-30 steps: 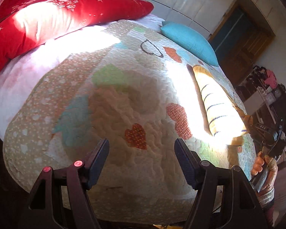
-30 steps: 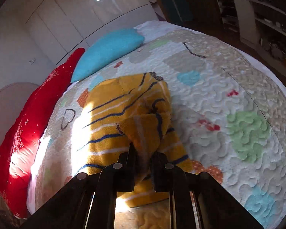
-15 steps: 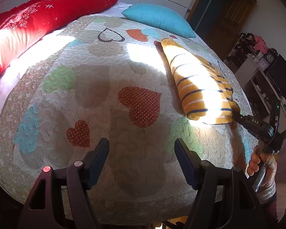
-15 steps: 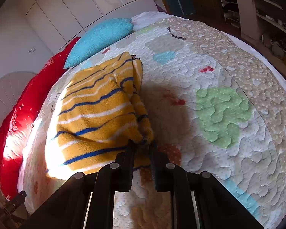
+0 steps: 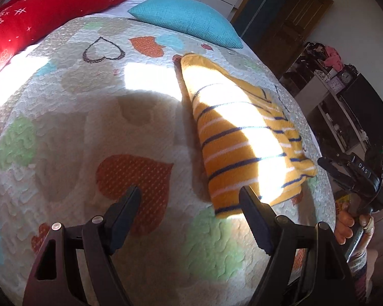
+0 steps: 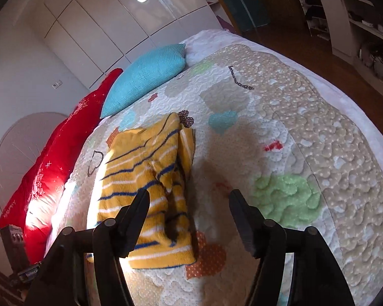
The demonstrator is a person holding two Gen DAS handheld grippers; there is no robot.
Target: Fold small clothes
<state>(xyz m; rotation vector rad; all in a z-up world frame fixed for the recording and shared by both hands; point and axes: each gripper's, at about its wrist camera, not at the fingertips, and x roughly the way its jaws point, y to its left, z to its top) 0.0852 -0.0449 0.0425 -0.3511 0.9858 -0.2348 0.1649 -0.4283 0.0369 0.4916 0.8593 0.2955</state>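
A small yellow garment with blue and white stripes [image 5: 237, 137] lies folded lengthwise on the quilted bed cover [image 5: 89, 117]; it also shows in the right wrist view [image 6: 145, 183]. My left gripper [image 5: 190, 199] is open and empty, just above the cover, with its right finger at the garment's near edge. My right gripper [image 6: 189, 204] is open and empty, above the garment's near right corner. In the left wrist view the right gripper [image 5: 344, 170] shows at the garment's right edge, held in a hand.
A turquoise pillow [image 5: 186, 23] and a red pillow [image 5: 46, 12] lie at the head of the bed. White wardrobe doors [image 6: 120, 30] stand behind. Shelves with clutter [image 5: 339, 81] stand to the right of the bed.
My right gripper was shut on the garment's sleeve, laid it over the body and has opened and drawn back. My left gripper has moved closer to the garment.
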